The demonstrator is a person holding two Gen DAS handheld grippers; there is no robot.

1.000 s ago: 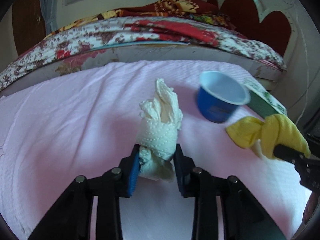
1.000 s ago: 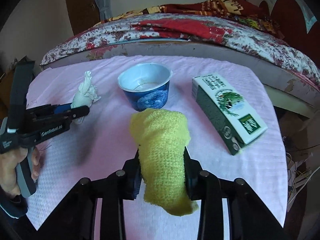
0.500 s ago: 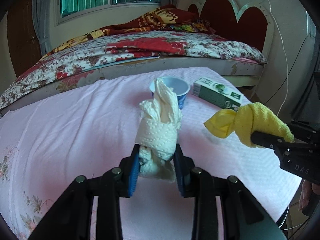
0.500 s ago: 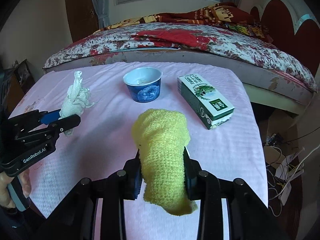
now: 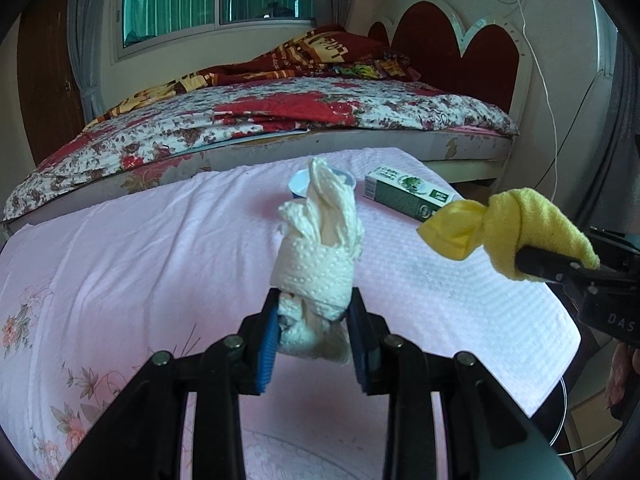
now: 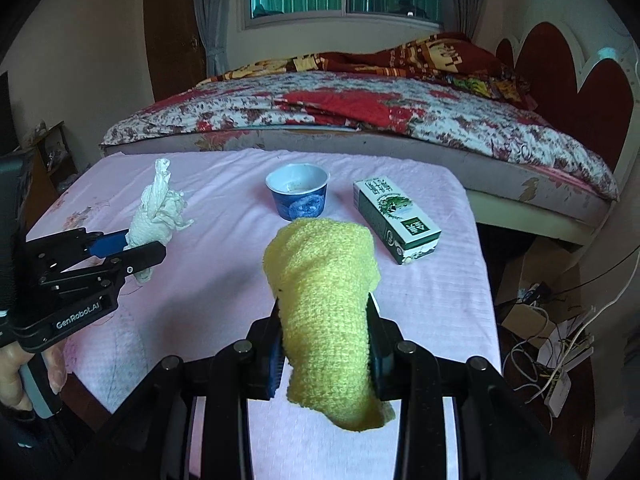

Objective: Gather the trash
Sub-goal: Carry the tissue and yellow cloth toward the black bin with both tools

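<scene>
Clamping a crumpled white paper towel (image 5: 318, 256) in the left gripper (image 5: 314, 334) and a soft yellow knitted cloth (image 6: 324, 304) in the right gripper (image 6: 326, 346), a person holds both light, squashy wads by their middles above the pink-covered table (image 6: 432, 292).

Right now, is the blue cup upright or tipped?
Upright. In the right wrist view the cup stands on the pink cloth with its open mouth up, beside the green box.
</scene>
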